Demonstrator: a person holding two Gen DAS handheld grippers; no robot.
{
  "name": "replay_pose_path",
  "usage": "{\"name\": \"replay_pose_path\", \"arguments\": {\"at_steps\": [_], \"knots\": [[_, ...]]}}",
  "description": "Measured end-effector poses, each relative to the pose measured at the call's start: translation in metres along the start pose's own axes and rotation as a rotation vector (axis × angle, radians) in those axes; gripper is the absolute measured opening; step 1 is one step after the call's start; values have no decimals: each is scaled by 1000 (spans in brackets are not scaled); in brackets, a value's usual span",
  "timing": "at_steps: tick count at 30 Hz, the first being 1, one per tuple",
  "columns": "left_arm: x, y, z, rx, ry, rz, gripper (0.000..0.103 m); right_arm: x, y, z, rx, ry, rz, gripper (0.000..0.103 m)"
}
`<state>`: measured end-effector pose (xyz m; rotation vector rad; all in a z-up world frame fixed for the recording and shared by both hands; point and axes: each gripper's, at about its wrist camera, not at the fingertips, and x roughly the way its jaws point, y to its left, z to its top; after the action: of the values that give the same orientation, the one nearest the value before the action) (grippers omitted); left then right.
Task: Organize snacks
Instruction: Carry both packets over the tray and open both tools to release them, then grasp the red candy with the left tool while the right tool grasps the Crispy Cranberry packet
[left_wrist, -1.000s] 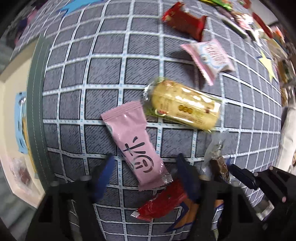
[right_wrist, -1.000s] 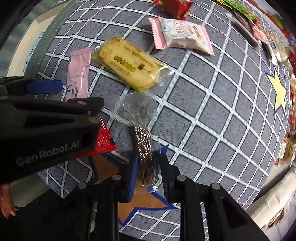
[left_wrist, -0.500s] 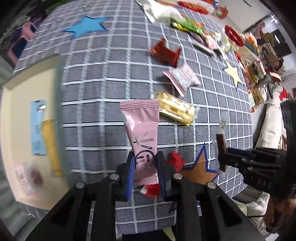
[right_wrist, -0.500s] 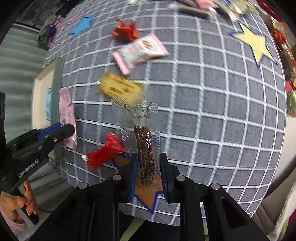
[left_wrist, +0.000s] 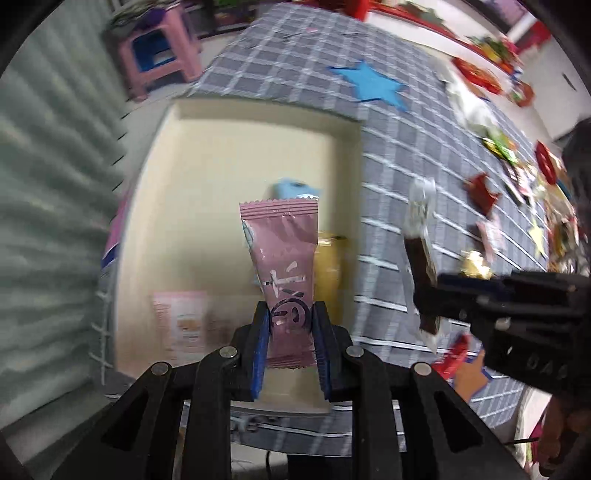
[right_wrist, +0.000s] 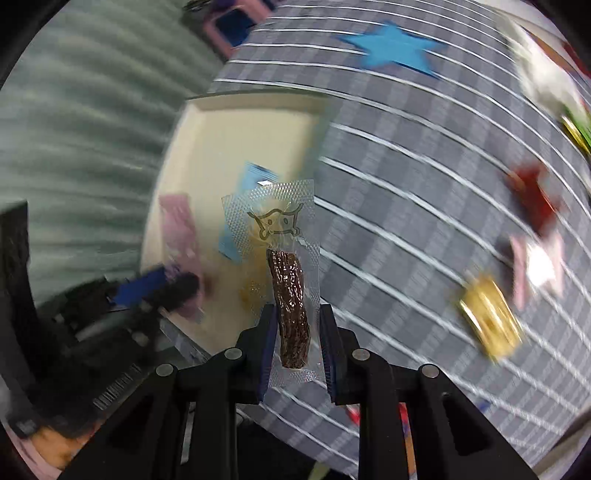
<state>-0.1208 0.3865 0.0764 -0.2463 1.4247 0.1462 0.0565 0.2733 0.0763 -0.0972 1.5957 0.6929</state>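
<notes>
My left gripper (left_wrist: 290, 325) is shut on a pink snack packet (left_wrist: 282, 254) and holds it upright above a cream tray (left_wrist: 207, 177). My right gripper (right_wrist: 297, 325) is shut on a clear packet with a dark brown jerky stick (right_wrist: 290, 295), held above the tray's right rim (right_wrist: 314, 147). The right gripper also shows in the left wrist view (left_wrist: 439, 291) with its jerky packet (left_wrist: 419, 258). The tray holds a blue packet (left_wrist: 293, 188), a yellow packet (left_wrist: 328, 273) and a pink-and-white packet (left_wrist: 181, 321).
The grey checked tablecloth (left_wrist: 388, 206) carries a blue star (left_wrist: 369, 83), a red packet (right_wrist: 535, 195), a pink-white packet (right_wrist: 539, 269) and a yellow bar (right_wrist: 491, 321). Several more snacks lie far right (left_wrist: 517, 162). A pink stool (left_wrist: 159, 48) stands beyond the table.
Both grippers have swung left from over the tablecloth to over the cream tray, each still holding its packet. The view is blurred by the motion.
</notes>
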Motion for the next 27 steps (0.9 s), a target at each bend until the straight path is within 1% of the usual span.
{"name": "replay_pose_path", "arguments": {"at_steps": [3, 5, 6, 7, 8, 9, 10, 11, 13, 15, 16, 17, 18, 19, 21, 23, 25, 27], "knots": [[11, 26, -3, -26, 31, 16, 25, 20, 28, 21, -34, 25, 8, 24], [17, 31, -6, -31, 47, 10, 25, 32, 40, 29, -44, 48, 19, 25], [19, 33, -8, -29, 53, 10, 28, 37, 42, 32, -42, 63, 32, 30], [21, 33, -10, -20, 61, 5, 31, 40, 44, 33, -35, 75, 31, 43], [22, 33, -11, -12, 63, 3, 40, 42, 44, 33, -29, 76, 16, 57], [23, 31, -12, -2, 62, 4, 50, 41, 43, 32, -22, 68, 1, 83], [22, 28, -13, 13, 54, 6, 54, 38, 39, 30, -11, 51, -14, 90], [22, 24, -14, 25, 50, 3, 57, 33, 33, 27, 2, 29, -31, 90], [24, 16, -14, 44, 55, -10, 57, 26, 16, 21, 34, 7, -77, 90], [24, 7, -13, 60, 58, -29, 60, 11, -11, 11, 103, -42, -171, 90], [23, 1, -13, 69, 58, -38, 61, 1, -31, 5, 164, -71, -215, 90], [21, -5, -13, 80, 54, -49, 64, -9, -57, -3, 257, -97, -252, 90], [22, -9, -12, 86, 53, -55, 66, -15, -75, -10, 334, -110, -267, 90], [20, -16, -12, 95, 57, -64, 66, -22, -106, -21, 465, -125, -278, 90], [20, -25, -11, 108, 69, -77, 68, -29, -154, -41, 692, -136, -270, 90], [20, -40, -9, 128, 83, -88, 69, -26, -192, -57, 862, -133, -223, 90], [18, -52, -8, 144, 88, -94, 70, -19, -208, -63, 926, -131, -197, 90], [16, -62, -6, 156, 93, -102, 70, -10, -215, -61, 939, -130, -188, 90]]}}
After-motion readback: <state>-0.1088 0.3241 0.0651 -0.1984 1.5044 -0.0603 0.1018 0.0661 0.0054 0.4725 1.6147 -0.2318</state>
